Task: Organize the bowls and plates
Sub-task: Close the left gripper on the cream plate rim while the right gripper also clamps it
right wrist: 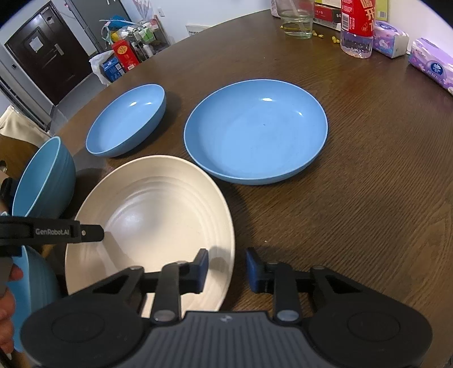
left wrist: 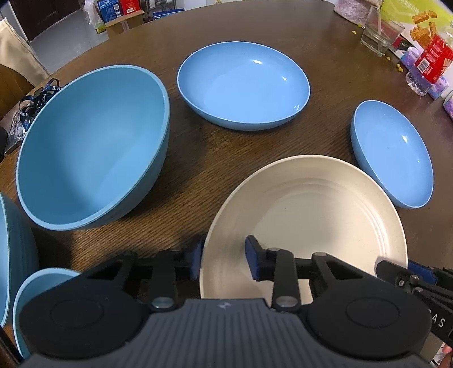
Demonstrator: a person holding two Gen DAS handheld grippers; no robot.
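Observation:
A cream ridged plate (left wrist: 305, 215) lies on the brown table; it also shows in the right wrist view (right wrist: 153, 209). My left gripper (left wrist: 223, 261) is open, its jaws either side of the plate's near left rim. My right gripper (right wrist: 226, 267) is open, its jaws straddling the plate's right rim; it shows in the left wrist view (left wrist: 402, 271). The left gripper reaches over the plate in the right wrist view (right wrist: 56, 232). Two shallow blue dishes (left wrist: 243, 85) (left wrist: 393, 153) sit beyond, also seen from the right (right wrist: 127, 121) (right wrist: 254, 127). A deep blue bowl (left wrist: 90, 147) stands left.
More blue bowls (left wrist: 17, 249) sit at the near left edge. A glass (right wrist: 297, 22), a red-labelled bottle (right wrist: 356, 28) and tissue packs (right wrist: 433, 65) stand at the table's far right. A lanyard (left wrist: 36, 99) lies at the left edge.

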